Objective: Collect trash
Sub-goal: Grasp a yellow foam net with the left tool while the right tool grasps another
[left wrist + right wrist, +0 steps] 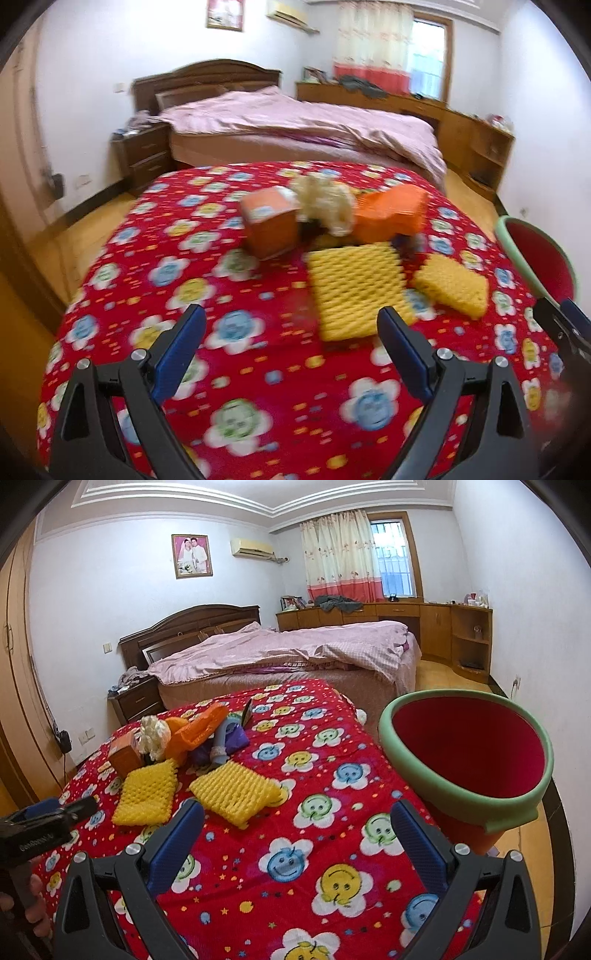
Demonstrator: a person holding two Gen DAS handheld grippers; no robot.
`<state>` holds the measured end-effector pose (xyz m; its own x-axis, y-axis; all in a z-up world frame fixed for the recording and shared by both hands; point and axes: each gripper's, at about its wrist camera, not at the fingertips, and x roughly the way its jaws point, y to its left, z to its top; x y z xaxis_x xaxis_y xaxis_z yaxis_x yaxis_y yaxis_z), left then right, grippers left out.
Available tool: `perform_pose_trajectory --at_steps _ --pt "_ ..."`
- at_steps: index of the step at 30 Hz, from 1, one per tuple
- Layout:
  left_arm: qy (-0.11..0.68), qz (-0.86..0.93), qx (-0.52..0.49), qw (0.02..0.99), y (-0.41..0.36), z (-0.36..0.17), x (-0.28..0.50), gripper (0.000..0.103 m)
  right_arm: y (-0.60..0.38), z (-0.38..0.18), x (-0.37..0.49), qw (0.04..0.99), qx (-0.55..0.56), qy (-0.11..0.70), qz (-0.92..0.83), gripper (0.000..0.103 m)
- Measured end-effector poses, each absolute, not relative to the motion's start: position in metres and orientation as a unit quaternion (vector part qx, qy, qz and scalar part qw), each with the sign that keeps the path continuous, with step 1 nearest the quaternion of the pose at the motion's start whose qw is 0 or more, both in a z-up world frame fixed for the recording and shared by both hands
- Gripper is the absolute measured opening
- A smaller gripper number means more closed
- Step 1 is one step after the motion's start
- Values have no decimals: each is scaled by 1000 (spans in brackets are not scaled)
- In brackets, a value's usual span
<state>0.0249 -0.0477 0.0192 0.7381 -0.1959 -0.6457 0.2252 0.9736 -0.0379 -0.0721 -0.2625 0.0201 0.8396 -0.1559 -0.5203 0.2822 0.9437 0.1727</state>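
Note:
Trash lies in a pile on the red flowered cloth (pixel 258 369): two yellow foam nets (pixel 354 291) (pixel 452 286), an orange carton (pixel 269 225), a crumpled white wad (pixel 325 206) and an orange foam net (pixel 391 212). The pile shows in the right wrist view too, with the yellow nets (pixel 146 792) (pixel 236 792). My left gripper (pixel 291 332) is open and empty, just short of the nearer yellow net. My right gripper (pixel 297 829) is open and empty over the cloth (pixel 332 775), left of a red bin with a green rim (pixel 465 753).
The bin's rim (pixel 535 258) shows at the right edge of the left wrist view. A bed with a pink cover (pixel 280 650) stands behind the table. A nightstand (pixel 136 699) is at its left, wooden cabinets (pixel 406 620) along the far wall.

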Motion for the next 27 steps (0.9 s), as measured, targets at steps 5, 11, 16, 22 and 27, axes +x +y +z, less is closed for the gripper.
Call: perform_pose_trajectory --at_steps 5,11,16,22,27 --pt "378 -146 28 914 -76 13 43 94 -275 26 -70 948 136 264 -116 103" --pt "416 -144 43 897 -98 -5 69 93 -289 24 -66 944 153 270 -116 103" --pt "451 -153 37 878 -100 -17 84 89 -297 21 -61 939 170 274 -118 103" --pt "439 -167 44 882 -99 -12 74 68 -297 20 -50 937 170 284 -111 103" --pt "428 -199 46 880 -100 -7 67 44 -290 21 -39 935 170 297 -97 103"
